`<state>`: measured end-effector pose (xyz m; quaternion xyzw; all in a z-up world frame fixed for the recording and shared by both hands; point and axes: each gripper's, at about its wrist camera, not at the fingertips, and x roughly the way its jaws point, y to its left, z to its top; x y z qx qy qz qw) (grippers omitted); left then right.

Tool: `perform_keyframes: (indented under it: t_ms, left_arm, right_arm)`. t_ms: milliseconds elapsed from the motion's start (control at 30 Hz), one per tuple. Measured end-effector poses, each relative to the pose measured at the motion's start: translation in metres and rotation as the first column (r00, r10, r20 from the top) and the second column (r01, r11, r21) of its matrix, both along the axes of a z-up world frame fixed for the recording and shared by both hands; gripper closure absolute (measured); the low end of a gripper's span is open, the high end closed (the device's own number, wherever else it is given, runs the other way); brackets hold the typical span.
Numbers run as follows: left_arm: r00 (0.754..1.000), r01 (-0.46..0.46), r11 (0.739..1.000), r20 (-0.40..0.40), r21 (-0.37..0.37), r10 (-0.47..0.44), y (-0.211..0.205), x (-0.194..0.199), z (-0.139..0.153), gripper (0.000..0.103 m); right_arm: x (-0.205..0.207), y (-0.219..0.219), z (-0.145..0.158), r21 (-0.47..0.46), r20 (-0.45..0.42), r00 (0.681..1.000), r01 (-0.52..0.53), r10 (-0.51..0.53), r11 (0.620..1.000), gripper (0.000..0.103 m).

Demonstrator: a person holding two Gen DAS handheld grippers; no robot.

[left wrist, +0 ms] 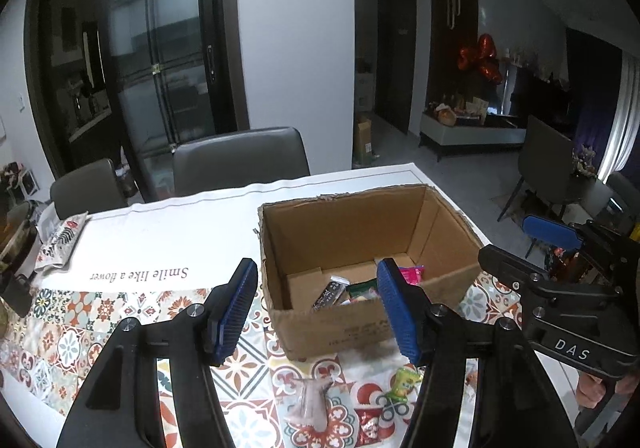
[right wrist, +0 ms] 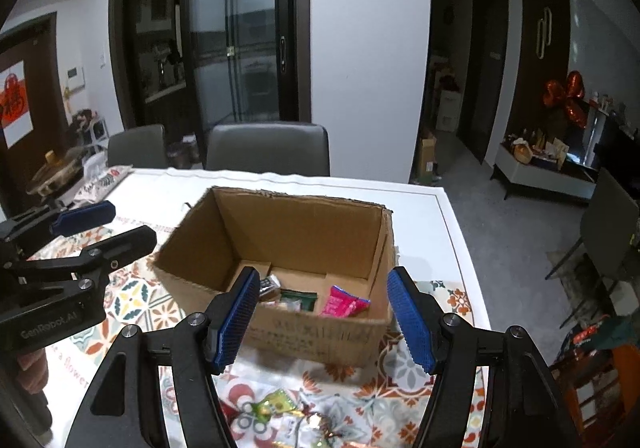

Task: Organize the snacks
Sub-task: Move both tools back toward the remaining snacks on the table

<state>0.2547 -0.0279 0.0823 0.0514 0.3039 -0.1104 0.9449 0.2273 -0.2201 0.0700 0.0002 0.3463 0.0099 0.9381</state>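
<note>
An open cardboard box [left wrist: 352, 224] [right wrist: 300, 224] stands on the patterned tablecloth. Inside it lie a pink packet [right wrist: 342, 302], a green packet [right wrist: 298, 298] and a dark bar [left wrist: 330, 292]. In front of the box, loose on the cloth, are a green wrapped candy [left wrist: 406, 382] [right wrist: 276, 404], a clear bag [left wrist: 312, 400] and a red packet [left wrist: 368, 424]. My left gripper [left wrist: 316, 268] hangs open at the box's near left corner, holding nothing. My right gripper [right wrist: 322, 276] is open over the near wall, also holding nothing. Each gripper shows in the other's view [left wrist: 516, 244] [right wrist: 132, 224].
Two grey chairs [left wrist: 240, 156] [left wrist: 86, 184] stand behind the table. A patterned pouch [left wrist: 60, 240] and a lidded pot [right wrist: 56, 172] sit at the far left. The table's right edge [right wrist: 460, 248] drops to the floor, with another chair [right wrist: 608, 224] beyond.
</note>
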Motion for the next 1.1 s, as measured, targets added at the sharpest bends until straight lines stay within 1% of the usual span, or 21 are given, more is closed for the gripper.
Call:
perform_keyframes:
  t_ms: [100,300,500,700,833,933,1000,1067,1100]
  left_arm:
    - [1.0,0.005,1.0,0.02,-0.005,-0.005,0.001,-0.016,0.0,0.042]
    - [0.999,0.016,1.0,0.041,0.002,-0.016,0.003,-0.042,-0.006,0.041]
    - [0.999,0.021,1.0,0.026,-0.007,-0.021,0.006,-0.061,-0.022,0.041]
    - [0.999,0.046,0.999,-0.015,-0.013,-0.046,0.008,-0.076,-0.044,0.041]
    - [0.997,0.061,0.998,-0.05,-0.008,-0.061,0.007,-0.081,-0.062,0.041]
    - [0.994,0.071,0.997,-0.084,-0.021,-0.072,0.006,-0.084,-0.077,0.041]
    - [0.991,0.078,0.996,-0.11,-0.03,-0.081,0.005,-0.086,-0.088,0.041]
    - [0.988,0.085,0.996,-0.126,-0.031,-0.088,0.003,-0.085,-0.095,0.042]
    - [0.987,0.09,0.995,-0.134,-0.033,-0.094,0.002,-0.085,-0.1,0.042]
  right_arm:
    - [-0.015,0.003,-0.001,0.003,0.012,1.0,-0.006,0.006,1.0,0.036]
    - [-0.038,0.009,-0.008,0.027,0.008,1.0,-0.027,0.027,0.999,0.036]
    - [-0.059,0.013,-0.019,0.025,0.012,0.999,-0.04,0.039,0.999,0.036]
    - [-0.073,0.015,-0.036,0.032,-0.007,0.999,-0.044,0.044,0.999,0.036]
    - [-0.08,0.017,-0.054,0.026,-0.041,0.998,-0.054,0.055,0.998,0.036]
    - [-0.084,0.018,-0.069,0.028,-0.071,0.996,-0.06,0.062,0.998,0.038]
    - [-0.084,0.018,-0.08,0.036,-0.101,0.992,-0.066,0.069,0.997,0.042]
    - [-0.085,0.018,-0.089,0.048,-0.124,0.99,-0.067,0.073,0.997,0.044]
    - [-0.085,0.018,-0.094,0.054,-0.137,0.988,-0.068,0.074,0.996,0.048]
